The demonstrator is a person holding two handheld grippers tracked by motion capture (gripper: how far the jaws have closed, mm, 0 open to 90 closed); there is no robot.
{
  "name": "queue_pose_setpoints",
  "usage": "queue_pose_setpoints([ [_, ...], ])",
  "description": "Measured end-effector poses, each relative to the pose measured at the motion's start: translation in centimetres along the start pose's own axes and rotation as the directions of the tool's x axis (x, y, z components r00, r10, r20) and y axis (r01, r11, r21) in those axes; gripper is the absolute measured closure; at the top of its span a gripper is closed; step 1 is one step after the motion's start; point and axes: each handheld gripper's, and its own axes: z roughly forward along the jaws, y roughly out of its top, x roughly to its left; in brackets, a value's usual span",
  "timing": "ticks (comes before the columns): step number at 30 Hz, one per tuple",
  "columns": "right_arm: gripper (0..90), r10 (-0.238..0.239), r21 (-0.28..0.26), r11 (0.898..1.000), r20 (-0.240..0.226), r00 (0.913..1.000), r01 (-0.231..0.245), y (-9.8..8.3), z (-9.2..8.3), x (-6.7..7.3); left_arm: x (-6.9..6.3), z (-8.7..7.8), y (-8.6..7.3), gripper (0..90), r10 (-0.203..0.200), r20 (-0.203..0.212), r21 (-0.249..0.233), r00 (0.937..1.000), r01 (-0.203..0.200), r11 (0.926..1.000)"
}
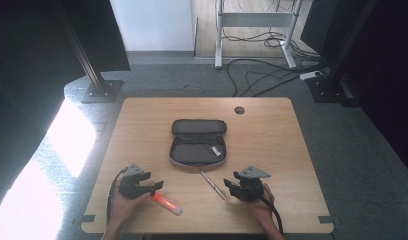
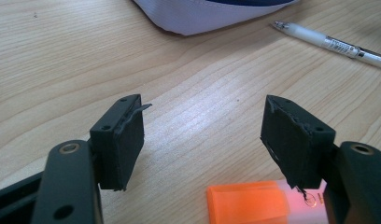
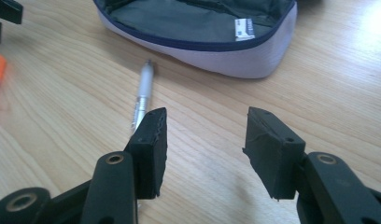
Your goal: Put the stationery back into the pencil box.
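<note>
I hold my left tool (image 1: 159, 186) near the desk's (image 1: 272, 135) front edge at about 7 o'clock from its middle, its jaws spread wide with nothing between them. In the left gripper view an orange marker (image 2: 248, 202) lies on the wood just under and ahead of the gap, nearer my right-hand jaw, and I cannot tell whether that jaw touches it. From above, the marker (image 1: 166, 202) runs from the tool's tip toward 4 o'clock. My right tool (image 1: 227, 185) sits at about 5 o'clock from the desk's middle, jaws also parted and empty, resting low over bare wood. A white pen (image 1: 212, 185) lies between the two tools, just beside the right tool at its 9 o'clock; in the right gripper view the pen (image 3: 142, 96) points toward 12 o'clock, its near end hidden behind my left-hand jaw. An open grey pencil case (image 1: 198, 142) lies at the desk's middle, at 12 o'clock from the pen, with a small white label (image 3: 243, 27) inside its near half. A round hole (image 1: 239, 110) sits at the desk's far edge, around 1 o'clock.
</note>
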Motion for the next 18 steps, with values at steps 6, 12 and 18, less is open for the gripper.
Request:
queue_pose_setpoints([
  [6, 48.6, -0.024, -0.004, 1.000, -0.027, 0.9994, 0.024, 0.2, 0.1, 1.2, 0.1, 0.0, 0.0, 30.6, -0.003, -0.001, -0.001, 1.0000, 0.003, 1.0000],
  [12, 48.6, -0.040, 0.009, 0.999, -0.049, 0.9980, 0.040, 0.1, 0.6, 2.1, 0.1, 0.0, 0.0, 30.6, -0.001, 0.000, -0.002, 1.0000, 0.001, 1.0000],
  [18, 48.8, -0.053, 0.028, 0.998, -0.060, 0.9968, 0.054, 0.0, 1.5, 2.7, 0.0, 0.1, 0.0, 30.6, 0.002, 0.001, 0.004, 1.0000, -0.002, 1.0000],
])
